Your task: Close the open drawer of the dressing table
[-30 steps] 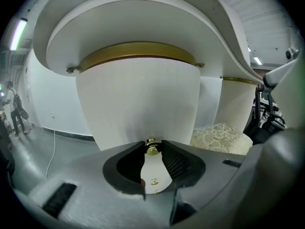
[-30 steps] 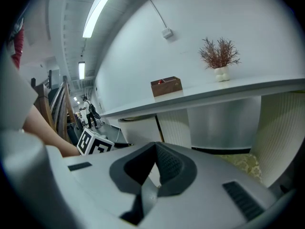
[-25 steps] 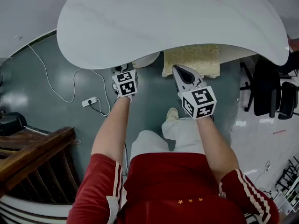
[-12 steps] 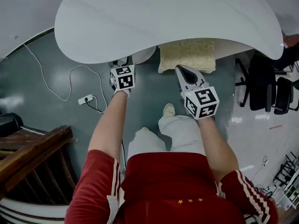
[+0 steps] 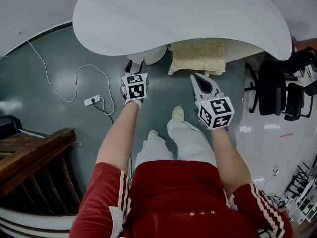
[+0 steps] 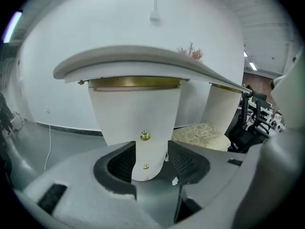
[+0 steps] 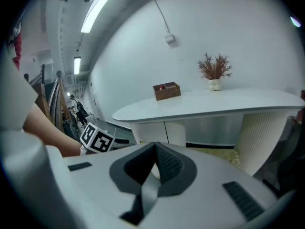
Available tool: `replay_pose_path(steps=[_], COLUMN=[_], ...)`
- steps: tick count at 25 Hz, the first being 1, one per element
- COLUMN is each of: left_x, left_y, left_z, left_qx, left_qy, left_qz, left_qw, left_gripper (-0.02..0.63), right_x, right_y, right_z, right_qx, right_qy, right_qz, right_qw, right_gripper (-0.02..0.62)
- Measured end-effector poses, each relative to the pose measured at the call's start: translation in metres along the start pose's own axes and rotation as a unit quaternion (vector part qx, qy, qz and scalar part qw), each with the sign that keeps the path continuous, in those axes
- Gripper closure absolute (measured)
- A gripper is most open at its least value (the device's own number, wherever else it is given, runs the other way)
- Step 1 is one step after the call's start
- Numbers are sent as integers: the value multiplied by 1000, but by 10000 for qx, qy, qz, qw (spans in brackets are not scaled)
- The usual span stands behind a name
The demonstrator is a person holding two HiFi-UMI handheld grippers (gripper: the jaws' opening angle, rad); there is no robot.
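A person in a red shirt (image 5: 173, 197) stands on a grey-green floor (image 5: 59, 58) with a gripper in each hand. The left gripper (image 5: 135, 69), its jaws a moderate gap apart after just opening, holds nothing. The right gripper (image 5: 198, 78), level with it, has its jaws drawn together and is also empty. Just ahead of the left gripper (image 6: 150, 149) rises the dressing table's white pedestal (image 6: 136, 113), close but not touched, where the drawer (image 6: 143, 128) with its small brass knob (image 6: 145, 136) sits flush with the front. A cream cushioned stool (image 5: 200, 56) is tucked under the curved white table (image 5: 178, 19). On the top stand a wooden box (image 7: 167, 90) and a dried plant (image 7: 215, 70). Black chairs (image 5: 277, 88) wait to the right.
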State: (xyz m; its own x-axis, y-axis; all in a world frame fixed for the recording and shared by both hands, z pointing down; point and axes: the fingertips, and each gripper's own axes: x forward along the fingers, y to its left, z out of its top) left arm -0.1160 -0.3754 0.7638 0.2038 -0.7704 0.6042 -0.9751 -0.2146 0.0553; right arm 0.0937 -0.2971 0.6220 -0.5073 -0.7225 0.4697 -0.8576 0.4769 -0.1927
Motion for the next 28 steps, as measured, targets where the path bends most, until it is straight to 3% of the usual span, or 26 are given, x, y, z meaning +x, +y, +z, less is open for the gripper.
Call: replay_pose_path(steps=[7,14,19,24,28], left_x=[-106,-221,-301,-366,-417], left_y=[-6,-26,-37,-39,-39], left_z=[5,23,62,104,131], left_qx=[-2,832,831,589,626], left_qy=[-240,-589,-1038,-1452,-1809], left_qz=[-465,-1040,-1297,-1385,-1422], left_qw=[9986,9893,9826,9779,9711], left_gripper=[412,413,416,416,416], right_x=[-71,-132,-170,-210,-249], right_y=[24,64,98,117,130], right_z=[15,31,56,104,129], right_qx=[230,120,-189,-380,-493], right_qy=[75,56,-62,-552,-821], right_qz=[-192,-284,-287,-360,-454], right_qw=[9995,9995,9994,9971,9944], right_gripper=[591,591,591,589,591])
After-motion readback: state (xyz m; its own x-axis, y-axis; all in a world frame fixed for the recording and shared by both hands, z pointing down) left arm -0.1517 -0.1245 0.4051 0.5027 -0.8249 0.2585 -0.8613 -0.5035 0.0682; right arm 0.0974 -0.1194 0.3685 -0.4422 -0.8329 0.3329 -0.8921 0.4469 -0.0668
